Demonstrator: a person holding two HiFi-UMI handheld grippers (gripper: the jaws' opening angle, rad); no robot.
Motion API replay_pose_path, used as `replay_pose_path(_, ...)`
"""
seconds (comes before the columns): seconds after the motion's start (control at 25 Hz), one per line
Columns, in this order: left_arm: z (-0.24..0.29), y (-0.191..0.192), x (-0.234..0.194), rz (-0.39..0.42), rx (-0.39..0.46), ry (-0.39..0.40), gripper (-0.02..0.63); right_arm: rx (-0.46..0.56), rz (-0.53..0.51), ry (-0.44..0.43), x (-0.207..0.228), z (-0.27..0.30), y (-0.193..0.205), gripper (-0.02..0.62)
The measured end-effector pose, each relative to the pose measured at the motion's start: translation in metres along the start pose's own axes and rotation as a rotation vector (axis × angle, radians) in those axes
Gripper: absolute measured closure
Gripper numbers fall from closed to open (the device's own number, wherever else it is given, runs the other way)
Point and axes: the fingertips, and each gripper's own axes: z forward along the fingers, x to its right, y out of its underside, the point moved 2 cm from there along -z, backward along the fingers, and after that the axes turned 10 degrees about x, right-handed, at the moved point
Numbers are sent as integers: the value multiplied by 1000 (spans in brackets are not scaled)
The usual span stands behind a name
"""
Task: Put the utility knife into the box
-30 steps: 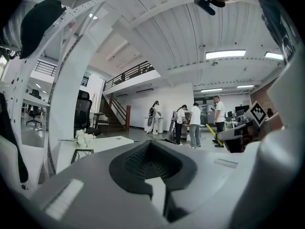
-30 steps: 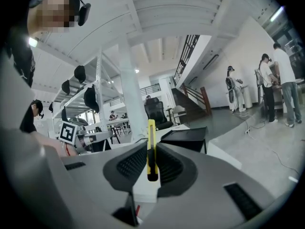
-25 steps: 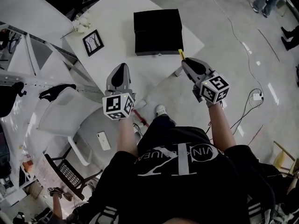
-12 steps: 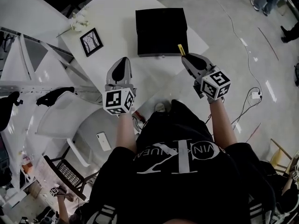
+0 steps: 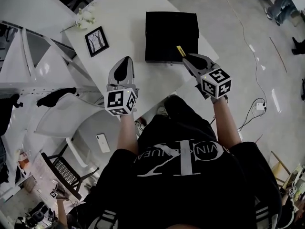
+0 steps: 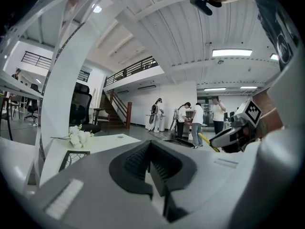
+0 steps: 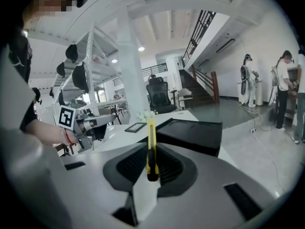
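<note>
The right gripper (image 7: 151,165) has its jaws closed on the utility knife (image 7: 151,144). They grip the yellow handle low down, and most of its length sticks out past the fingertips towards the far side. In the head view the knife's free end lies over the near right edge of the black box (image 5: 170,28). The knife is held just above the box, not inside it. The box sits on the far right part of the white table (image 5: 125,18). No label or writing can be made out on the box or the knife. The left gripper (image 6: 151,170) hangs over the near left part of the table, well to the left of the box. Its ribbed pads are pressed together with nothing between them. Each gripper carries a cube with black-and-white square markers, which show patterns and no words. Far left on the table are a small black picture frame (image 5: 96,41) holding a drawing of branches and a sprig of white flowers (image 5: 85,19). White lettering runs across the person's black shirt (image 5: 181,185), but it is upside down and a logo crosses it, so I cannot read it reliably.
</note>
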Motion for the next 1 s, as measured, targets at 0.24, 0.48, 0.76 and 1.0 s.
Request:
replay_pose_path(0.24, 24, -1, -11, 8, 8, -24, 595, -119, -49, -71, 11, 30, 6, 528)
replay_pose_path(0.48, 37, 6, -16, -1, -7, -49, 595, -235, -98, -129, 15, 46, 16, 528)
replay_pose_path(0.76, 50, 17, -21, -12, -30, -65, 595, -337, -139, -156, 22, 64, 26, 528)
replay_pose_path(1.0, 54, 27, -18, -1, -69, -65, 595, -417, -174, -188, 25, 77, 39, 528)
